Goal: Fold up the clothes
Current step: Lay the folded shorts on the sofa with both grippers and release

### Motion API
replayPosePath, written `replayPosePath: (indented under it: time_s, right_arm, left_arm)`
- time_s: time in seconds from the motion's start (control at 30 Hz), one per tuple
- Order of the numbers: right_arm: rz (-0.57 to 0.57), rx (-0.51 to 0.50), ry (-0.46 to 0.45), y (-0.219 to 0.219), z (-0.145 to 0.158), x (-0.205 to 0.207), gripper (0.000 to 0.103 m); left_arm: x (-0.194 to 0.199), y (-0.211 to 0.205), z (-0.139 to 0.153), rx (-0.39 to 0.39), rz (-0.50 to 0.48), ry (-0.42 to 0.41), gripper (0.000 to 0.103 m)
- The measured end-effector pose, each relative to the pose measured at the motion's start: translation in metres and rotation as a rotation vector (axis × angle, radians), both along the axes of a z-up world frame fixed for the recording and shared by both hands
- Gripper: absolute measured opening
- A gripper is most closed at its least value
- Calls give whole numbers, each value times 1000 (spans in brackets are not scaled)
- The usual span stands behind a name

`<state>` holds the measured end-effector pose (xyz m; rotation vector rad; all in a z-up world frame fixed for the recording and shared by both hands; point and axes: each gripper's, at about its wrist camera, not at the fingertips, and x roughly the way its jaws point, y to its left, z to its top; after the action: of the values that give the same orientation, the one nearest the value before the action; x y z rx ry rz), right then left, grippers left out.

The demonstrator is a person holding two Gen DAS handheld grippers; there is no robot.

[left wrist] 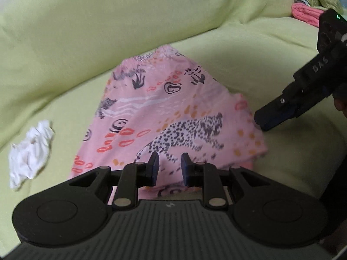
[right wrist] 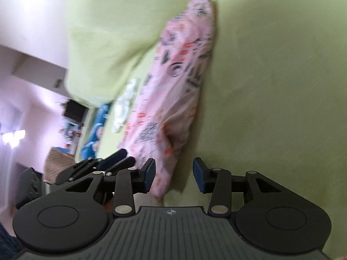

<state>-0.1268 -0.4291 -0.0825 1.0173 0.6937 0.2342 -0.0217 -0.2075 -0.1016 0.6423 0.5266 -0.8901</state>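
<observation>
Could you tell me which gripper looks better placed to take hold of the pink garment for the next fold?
Probably the left gripper: its open jaws sit over the garment's near hem. The right gripper is open at the side edge, mostly over sofa.

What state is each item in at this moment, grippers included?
Pink patterned garment: lying partly folded on the green sofa cover, not gripped.
White cloth: crumpled, apart from the garment.
Pink stack: folded, at the sofa's far end.
Left gripper: open, over the garment's near edge.
Right gripper: open, at the garment's side edge.
</observation>
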Motion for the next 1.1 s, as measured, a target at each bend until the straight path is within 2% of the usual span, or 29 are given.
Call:
replayPosePath:
  time_s: [0.13, 0.17, 0.2, 0.23, 0.27, 0.3, 0.33, 0.37, 0.4, 0.53, 0.6, 0.73, 0.87, 0.9, 0.93, 1.0, 1.07, 1.1]
  right_arm:
    - [-42, -81, -60, 24, 4, -6, 43]
    - [-64, -103, -52, 30, 6, -7, 42]
    - [-91, -113, -30, 35, 8, -7, 42]
    - [-112, -112, -15, 39, 10, -7, 41]
    - [-114, -83, -17, 41, 12, -7, 38]
    - [-117, -60, -24, 43, 14, -6, 35]
    - [-121, -52, -41, 45, 17, -3, 28]
    - [-128, -46, -55, 47, 19, 0, 12]
    - [-141, -38, -59, 50, 20, 3, 7]
    - [-154, 23, -74, 57, 30, 11, 6]
    - [-147, -4, -92, 60, 37, 15, 6]
    - [-141, 22, -103, 57, 38, 16, 6]
    - [-132, 50, -136, 49, 35, 0, 7]
    - [-131, 43, -144, 48, 35, -6, 8]
    - [-141, 27, -145, 47, 35, -14, 12]
    - [-165, -18, -147, 46, 35, -31, 15]
    - [-216, -150, -145, 52, 39, -53, 18]
    - [-231, -253, -139, 59, 41, -62, 18]
  left_arm:
    - [-34, 24, -13, -63, 27, -107, 19]
    - [-46, 29, -14, -81, 33, -136, 19]
    - [-55, 29, -11, -64, 52, -133, 19]
    - [-63, 30, -8, -48, 69, -131, 19]
    - [-74, 31, -2, -44, 53, -146, 19]
    - [-84, 35, 3, -69, 12, -172, 24]
    - [-92, 37, 4, -72, -25, -202, 34]
    - [-100, 39, 6, -75, -62, -233, 36]
    - [-108, 41, 7, -78, -98, -263, 36]
    - [-121, 30, 0, -9, -172, -349, 36]
    - [-120, 22, -6, 1, -215, -386, 37]
    - [-105, 0, -26, 55, -215, -455, 35]
    - [-95, -10, -35, 48, -291, -467, 35]
    - [-91, -12, -37, 51, -293, -478, 32]
    - [-87, -13, -39, 53, -295, -489, 8]
    - [-78, -15, -43, 56, -300, -511, 2]
    - [-69, -6, -37, 17, -319, -498, 2]
    - [-65, -2, -33, 3, -330, -484, 2]
